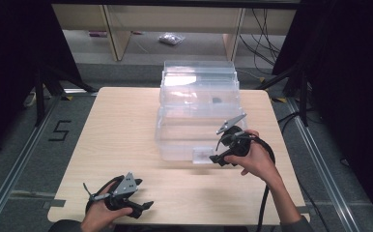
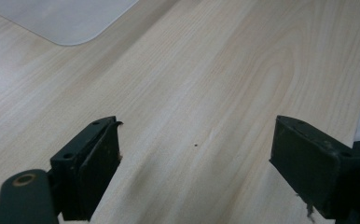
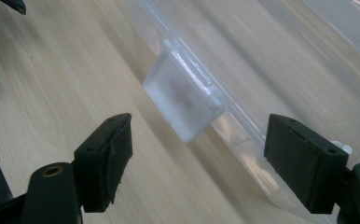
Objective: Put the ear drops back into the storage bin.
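A clear plastic storage box [image 1: 198, 113] sits in the middle of a pale wooden table [image 1: 117, 135], toward its far edge. The box rises in stepped tiers, and a small dark item [image 1: 217, 100] shows through its upper part; what it is cannot be told. A frosted latch tab [image 1: 203, 154] hangs from the box's near edge.

The right gripper [image 1: 217, 158] is held just beside this latch, its jaws spread wide and gripping nothing. In the right gripper view, the latch [image 3: 183, 99] lies ahead of the open jaws, apart from both pads.

The left gripper [image 1: 146, 205] rests near the table's front edge, well apart from the box. Its jaws also stand wide over bare wood.
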